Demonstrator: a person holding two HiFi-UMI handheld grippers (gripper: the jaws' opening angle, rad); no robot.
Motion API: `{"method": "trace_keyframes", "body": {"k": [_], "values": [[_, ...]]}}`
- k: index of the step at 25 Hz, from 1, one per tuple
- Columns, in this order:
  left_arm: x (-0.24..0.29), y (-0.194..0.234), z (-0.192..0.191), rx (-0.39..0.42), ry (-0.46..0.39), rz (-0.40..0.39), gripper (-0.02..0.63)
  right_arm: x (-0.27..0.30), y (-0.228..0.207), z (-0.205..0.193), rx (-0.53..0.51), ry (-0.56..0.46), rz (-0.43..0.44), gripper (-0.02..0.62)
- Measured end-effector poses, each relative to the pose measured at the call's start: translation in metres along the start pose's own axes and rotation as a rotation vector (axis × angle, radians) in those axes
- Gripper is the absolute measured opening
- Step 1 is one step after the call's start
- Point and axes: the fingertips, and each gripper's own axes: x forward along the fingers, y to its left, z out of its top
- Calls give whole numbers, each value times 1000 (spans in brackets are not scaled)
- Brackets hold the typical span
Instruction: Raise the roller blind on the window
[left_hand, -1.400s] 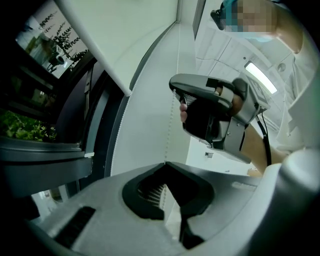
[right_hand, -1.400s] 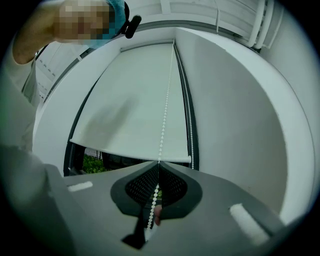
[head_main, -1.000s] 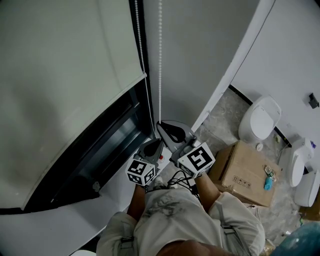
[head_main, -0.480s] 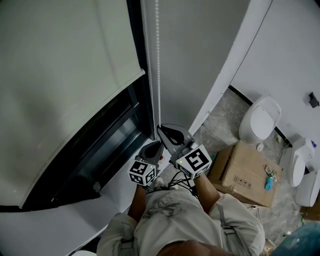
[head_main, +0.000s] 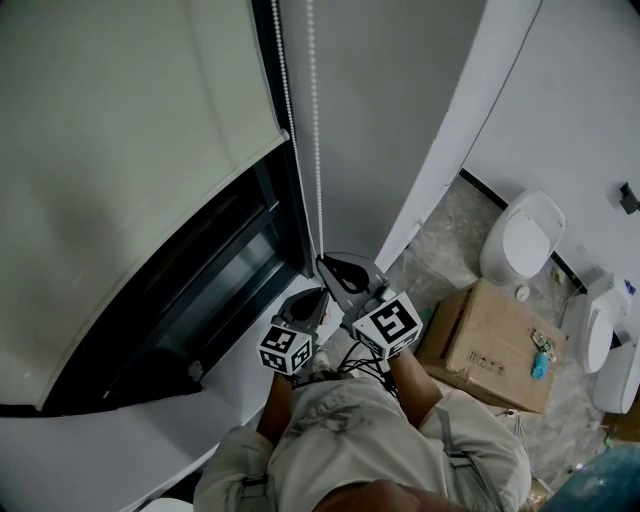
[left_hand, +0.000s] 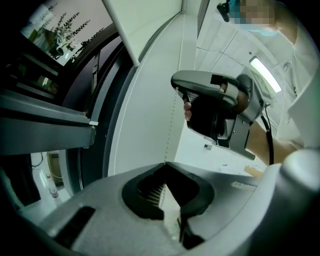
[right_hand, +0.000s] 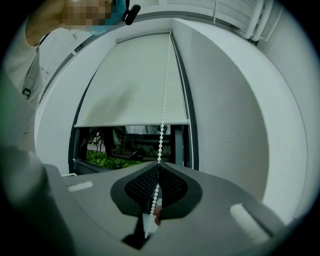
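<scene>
Right gripper (right_hand: 159, 164) and left gripper (left_hand: 165, 164) both pinch the bead chain (right_hand: 163, 100) at lower centre; any slip could let the roller blind (right_hand: 132, 80) drop

We've got a grey stone floor (head_main: 441, 226) here, with a cardboard box (head_main: 489, 341) sitting on it near a white toilet (head_main: 521, 241).

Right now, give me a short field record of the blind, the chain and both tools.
roller blind: covers most of the window; a strip of glass shows below its bottom edge
bead chain: hangs at the blind's right side, runs into both tools
right tool: shut on the bead chain
left tool: shut on the bead chain, further down
floor: cardboard box
</scene>
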Motion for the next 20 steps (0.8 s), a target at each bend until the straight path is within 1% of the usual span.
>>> {"method": "trace_keyframes", "body": {"k": [6,9,14,17,20], "values": [[-9,1,6,5,-27,7,17,0,1,0,-7,1,2,11],[-14,1,18,1,-52,6,57,0,1,-1,-8,0,1,11],[-25,-3,55,17,-99,1,75,0,-1,-1,-8,-5,1,11],[-33,-10,82,27,-114,-17,83,0,-1,0,-10,-4,0,12],[-42,-19,114,47,-160,-38,84,-1,-2,0,-7,-5,-1,11]]}}
